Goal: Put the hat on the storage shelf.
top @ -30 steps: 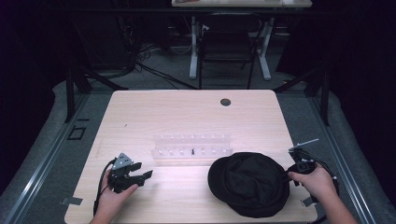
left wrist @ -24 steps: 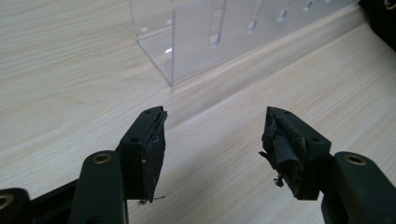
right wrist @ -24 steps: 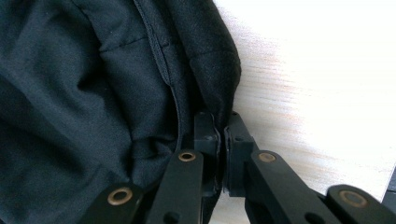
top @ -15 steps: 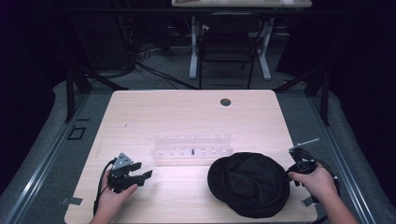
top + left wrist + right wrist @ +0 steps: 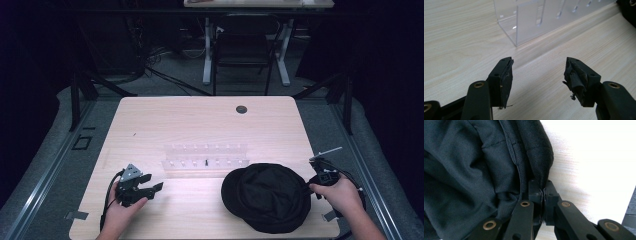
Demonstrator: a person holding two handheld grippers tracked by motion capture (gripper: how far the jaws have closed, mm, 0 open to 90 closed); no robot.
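**Right jaws pinched on cap edge, left jaws spread and empty**

Black cap (image 5: 267,197) lying on the wooden table (image 5: 200,120), just in front of the clear acrylic rack (image 5: 206,156) and toward its right end. Right gripper (image 5: 543,191) at the cap's right edge, jaws pressed together on a fold of the black fabric, the rest of the cap spreading away to the left in the right gripper view. Long axis of the cap hard to judge from the crumpled shape. Left gripper (image 5: 537,75) well apart from the cap, near the rack's left end, jaws spread wide, holding nothing, hovering just above bare wood. Right hand (image 5: 340,192) clearly the nearer; any lift or drag likely led from there.
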